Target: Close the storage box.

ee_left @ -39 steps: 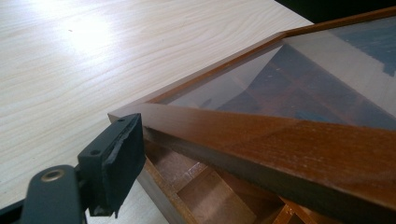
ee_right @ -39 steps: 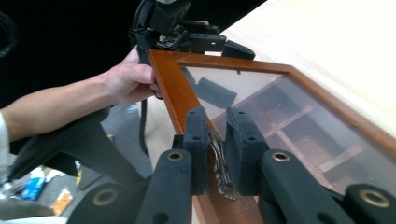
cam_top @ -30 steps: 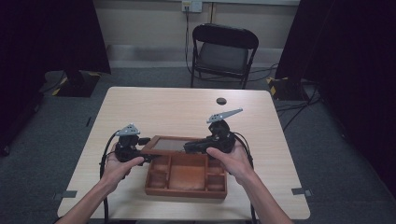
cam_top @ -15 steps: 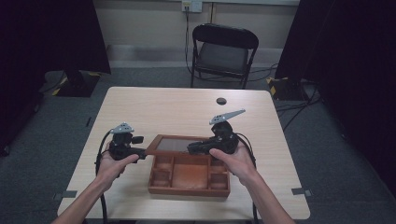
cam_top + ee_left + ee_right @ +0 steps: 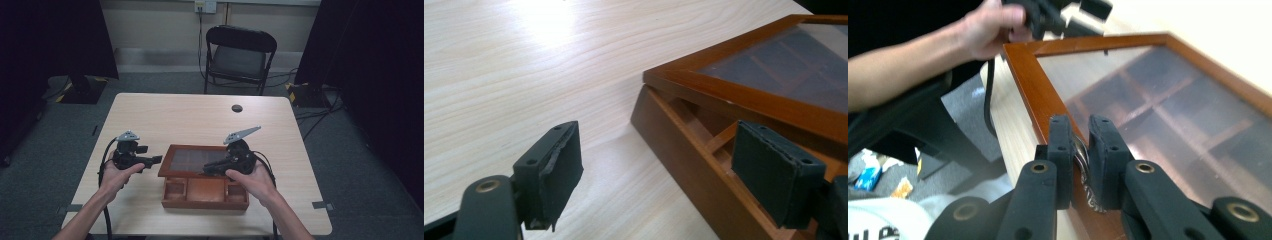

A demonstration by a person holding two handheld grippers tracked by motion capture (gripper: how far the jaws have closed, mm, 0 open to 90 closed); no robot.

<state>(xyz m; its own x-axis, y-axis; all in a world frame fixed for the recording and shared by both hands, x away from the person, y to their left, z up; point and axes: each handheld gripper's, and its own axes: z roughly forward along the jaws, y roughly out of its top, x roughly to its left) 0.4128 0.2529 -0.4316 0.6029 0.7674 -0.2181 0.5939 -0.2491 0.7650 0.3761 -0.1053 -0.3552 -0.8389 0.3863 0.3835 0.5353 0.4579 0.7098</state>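
A brown wooden box [image 5: 205, 195] with several compartments stands near the table's front edge. Its glass-paned lid [image 5: 187, 160] is tilted up at the front. My right gripper [image 5: 209, 170] is shut on a small metal clasp [image 5: 1082, 165] on the lid's front frame [image 5: 1028, 85]. My left gripper [image 5: 156, 160] is open just left of the box, level with the lid's left corner. In the left gripper view the box's side wall [image 5: 684, 150] runs between the open pads [image 5: 556, 172], with the raised lid [image 5: 744, 95] above it.
A small round black object [image 5: 237, 108] lies at the far middle of the light wooden table [image 5: 170, 120]. A black folding chair [image 5: 240, 50] stands behind the table. Cables trail from both grippers over the front edge.
My left gripper has drawn back to the left, off the box's left edge. The box has shifted slightly right. The right gripper keeps its hold on the lid.
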